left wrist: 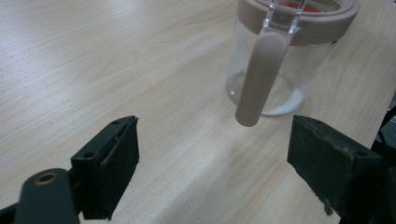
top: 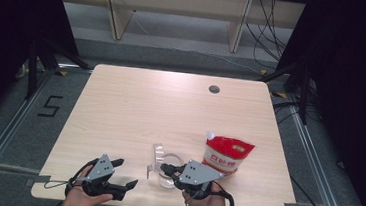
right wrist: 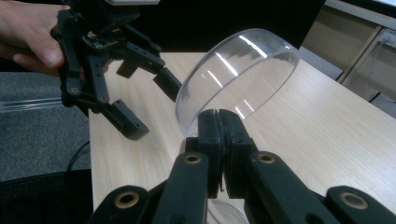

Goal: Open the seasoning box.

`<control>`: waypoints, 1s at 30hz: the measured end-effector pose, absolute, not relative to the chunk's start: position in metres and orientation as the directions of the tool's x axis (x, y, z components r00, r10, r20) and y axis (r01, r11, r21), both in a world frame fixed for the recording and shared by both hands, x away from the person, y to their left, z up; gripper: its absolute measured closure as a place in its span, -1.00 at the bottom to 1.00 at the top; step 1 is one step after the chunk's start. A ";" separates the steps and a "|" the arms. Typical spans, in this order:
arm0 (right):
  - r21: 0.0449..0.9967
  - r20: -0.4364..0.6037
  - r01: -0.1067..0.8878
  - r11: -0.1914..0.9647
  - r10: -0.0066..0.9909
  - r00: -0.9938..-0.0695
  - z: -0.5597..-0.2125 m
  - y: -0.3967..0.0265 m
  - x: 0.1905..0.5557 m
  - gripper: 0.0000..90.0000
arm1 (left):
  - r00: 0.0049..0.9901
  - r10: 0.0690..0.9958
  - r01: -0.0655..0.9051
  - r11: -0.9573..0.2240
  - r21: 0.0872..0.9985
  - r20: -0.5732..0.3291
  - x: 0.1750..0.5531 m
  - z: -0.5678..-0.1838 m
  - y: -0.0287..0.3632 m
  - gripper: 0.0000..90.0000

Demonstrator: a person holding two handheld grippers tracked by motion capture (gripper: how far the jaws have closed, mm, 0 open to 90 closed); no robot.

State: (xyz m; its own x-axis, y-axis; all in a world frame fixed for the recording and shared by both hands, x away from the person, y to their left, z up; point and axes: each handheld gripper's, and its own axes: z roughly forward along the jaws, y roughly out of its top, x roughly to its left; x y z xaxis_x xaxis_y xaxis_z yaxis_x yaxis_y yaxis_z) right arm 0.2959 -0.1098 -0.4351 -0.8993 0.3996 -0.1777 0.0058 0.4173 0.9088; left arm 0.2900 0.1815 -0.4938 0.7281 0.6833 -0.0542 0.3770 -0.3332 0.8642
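- High view: near the lower middle of the frame a clear jar [top: 169, 171] stands on the table [top: 135, 109], its hinged lid [top: 158, 151] tipped up and back. A red-and-white pouch [top: 226, 154] with a white spout stands just right of it. The right gripper [top: 166, 169] reaches in from the lower right to the jar's rim; the left gripper [top: 124, 174] sits at lower left, jaws spread with nothing between them, apart from the jar.
- Left gripper view: its two jaws stand wide apart over bare wood. The jar is at upper right, with a tan rim band and a tan clasp strap [left wrist: 261, 77] hanging loose down its side. A little white stuff lies at the bottom; what it is I cannot tell. The jar's top is cut off by the frame edge.
- Right gripper view: the jaws are pressed together on the edge of the clear domed lid [right wrist: 238, 74] at centre, holding it raised. The left gripper [right wrist: 140, 102] shows at upper left, open.
- Progress, as I judge it: the clasp is undone and the lid is up; filling from the pouch seems left to do.
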 end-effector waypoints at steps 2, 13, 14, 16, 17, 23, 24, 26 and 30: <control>0.904 -0.194 -0.011 0.428 0.386 -0.902 -0.436 -0.106 0.296 0.96 | 0.736 0.676 0.360 -0.348 0.865 -0.034 0.291 -0.493 0.183 -0.64; 0.904 -0.185 0.000 0.427 0.391 -0.901 -0.436 -0.108 0.296 0.90 | 0.739 0.673 0.356 -0.358 0.863 -0.026 0.291 -0.493 0.182 -0.64; 0.906 -0.184 0.001 0.423 0.397 -0.899 -0.436 -0.111 0.297 0.89 | 0.738 0.675 0.355 -0.360 0.863 -0.022 0.291 -0.493 0.182 -0.64; 0.908 -0.182 0.008 0.419 0.413 -0.893 -0.437 -0.118 0.298 0.85 | 0.737 0.675 0.357 -0.356 0.864 -0.026 0.291 -0.493 0.182 -0.64; 0.907 -0.175 0.019 0.421 0.418 -0.892 -0.437 -0.122 0.298 0.82 | 0.724 0.688 0.382 -0.335 0.861 -0.053 0.290 -0.493 0.181 -0.64; 0.918 -0.153 0.048 0.394 0.462 -0.873 -0.446 -0.146 0.303 0.57 | 0.733 0.679 0.377 -0.346 0.859 -0.048 0.292 -0.492 0.179 -0.64; 0.921 -0.140 0.061 0.384 0.474 -0.870 -0.447 -0.148 0.304 0.50 | 0.729 0.682 0.379 -0.335 0.862 -0.055 0.292 -0.492 0.178 -0.64; 0.923 -0.132 0.070 0.378 0.483 -0.866 -0.449 -0.153 0.305 0.38 | 0.724 0.687 0.390 -0.333 0.859 -0.062 0.292 -0.492 0.179 -0.64; 0.928 -0.119 0.081 0.363 0.496 -0.860 -0.452 -0.159 0.304 0.20 | 0.718 0.694 0.393 -0.330 0.858 -0.062 0.292 -0.492 0.181 -0.64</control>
State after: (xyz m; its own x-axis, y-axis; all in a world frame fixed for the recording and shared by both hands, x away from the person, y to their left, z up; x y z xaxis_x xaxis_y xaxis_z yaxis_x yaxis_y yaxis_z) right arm 0.3042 -0.1590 -0.4519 -0.8604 0.4956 -0.1189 0.0811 0.3634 0.9281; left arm 0.2918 0.1808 -0.4917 0.7178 0.6935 -0.0617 0.3930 -0.3304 0.8581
